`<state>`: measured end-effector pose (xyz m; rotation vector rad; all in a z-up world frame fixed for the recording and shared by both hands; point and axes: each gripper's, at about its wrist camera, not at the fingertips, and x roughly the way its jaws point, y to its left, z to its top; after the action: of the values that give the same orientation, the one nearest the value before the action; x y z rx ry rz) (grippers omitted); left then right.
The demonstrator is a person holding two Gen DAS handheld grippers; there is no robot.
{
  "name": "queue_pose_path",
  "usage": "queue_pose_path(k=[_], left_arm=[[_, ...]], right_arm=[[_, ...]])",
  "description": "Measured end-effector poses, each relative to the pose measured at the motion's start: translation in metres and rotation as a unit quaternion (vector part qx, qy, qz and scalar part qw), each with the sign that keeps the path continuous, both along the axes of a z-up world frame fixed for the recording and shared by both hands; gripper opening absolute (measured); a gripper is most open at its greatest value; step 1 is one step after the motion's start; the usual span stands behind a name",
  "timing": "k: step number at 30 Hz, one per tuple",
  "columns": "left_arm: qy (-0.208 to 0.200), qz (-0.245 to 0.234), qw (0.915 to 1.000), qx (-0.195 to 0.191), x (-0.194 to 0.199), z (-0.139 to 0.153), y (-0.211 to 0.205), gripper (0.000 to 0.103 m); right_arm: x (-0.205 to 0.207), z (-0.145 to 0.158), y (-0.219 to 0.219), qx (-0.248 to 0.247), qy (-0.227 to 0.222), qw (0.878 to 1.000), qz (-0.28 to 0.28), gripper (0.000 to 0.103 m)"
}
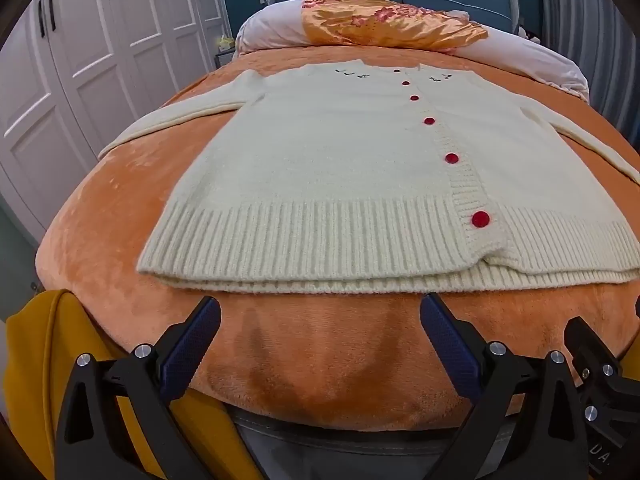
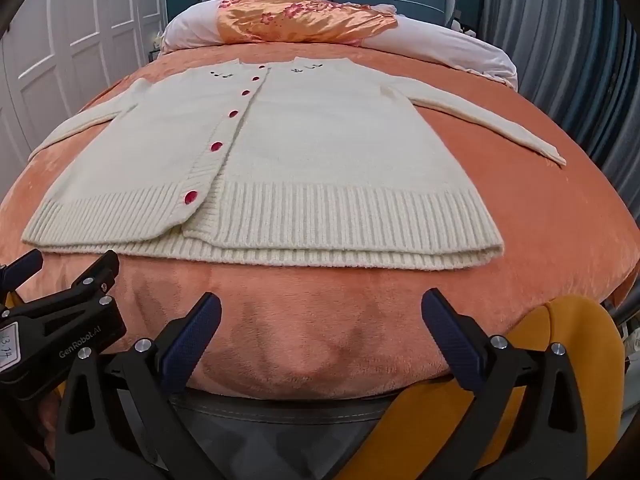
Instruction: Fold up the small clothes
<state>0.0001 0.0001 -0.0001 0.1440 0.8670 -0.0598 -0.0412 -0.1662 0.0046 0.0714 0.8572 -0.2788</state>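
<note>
I've got the left gripper (image 1: pixel 320 308) and right gripper (image 2: pixel 320 306) both spread wide, holding nothing, short of the cream cardigan (image 1: pixel 340 160) lying flat and buttoned on the orange blanket (image 1: pixel 120 208); soft, floppy knit, probably light, so I'd pinch sleeve cuffs or ribbed hem corners.

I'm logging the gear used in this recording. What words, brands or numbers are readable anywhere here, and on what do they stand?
"GenRobot.AI": printed on the black body of the left gripper, seen in the right wrist view.
"13 14": handwritten on a white sticker on that body; partly cut off, so uncertain.
"UA": partial letters on the right gripper body at the left wrist view's edge; the rest is cut off.
Cardigan: no text.
</note>
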Motion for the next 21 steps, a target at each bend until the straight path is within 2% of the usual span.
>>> queue_pose_path(k=[21], left_arm=[[-0.005, -0.016, 0.9999, 0.001, -0.0003, 0.0023, -0.0026, 0.098]], right_arm=[[-0.0022, 0.0018, 0.0011, 0.004, -0.005, 1.0, 0.002, 0.098]])
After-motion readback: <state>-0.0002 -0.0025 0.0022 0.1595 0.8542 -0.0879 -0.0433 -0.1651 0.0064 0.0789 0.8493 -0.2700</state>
